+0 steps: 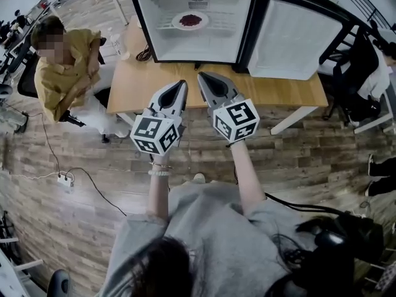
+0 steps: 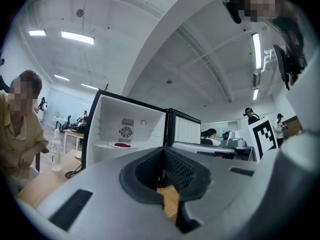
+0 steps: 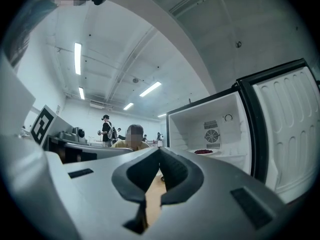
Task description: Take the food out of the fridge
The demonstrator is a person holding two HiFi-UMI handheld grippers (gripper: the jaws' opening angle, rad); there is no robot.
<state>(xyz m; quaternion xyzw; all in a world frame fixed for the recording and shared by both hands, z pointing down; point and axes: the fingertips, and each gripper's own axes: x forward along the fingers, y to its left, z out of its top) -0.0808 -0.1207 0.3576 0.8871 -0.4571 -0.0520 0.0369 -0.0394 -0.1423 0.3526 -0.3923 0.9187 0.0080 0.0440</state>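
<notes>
A small fridge (image 1: 197, 18) stands open on a wooden table (image 1: 278, 91), its door (image 1: 297, 39) swung out to the right. On its shelf lies a white plate of red food (image 1: 190, 21), which also shows in the left gripper view as the plate (image 2: 121, 145) and in the right gripper view as the plate (image 3: 203, 152). My left gripper (image 1: 182, 84) and right gripper (image 1: 201, 76) hover side by side over the table's near edge, well short of the fridge. Both point level at it. Each gripper's jaws are shut with nothing between them, as with the left gripper (image 2: 162, 151) and the right gripper (image 3: 159, 151).
A person in a yellow shirt (image 1: 62, 60) sits at the table's left end. A clear bottle (image 1: 117, 45) and a dark cable (image 1: 143, 54) lie on the table left of the fridge. A power strip (image 1: 65, 179) lies on the floor. A chair with dark clothing (image 1: 362, 67) stands at the right.
</notes>
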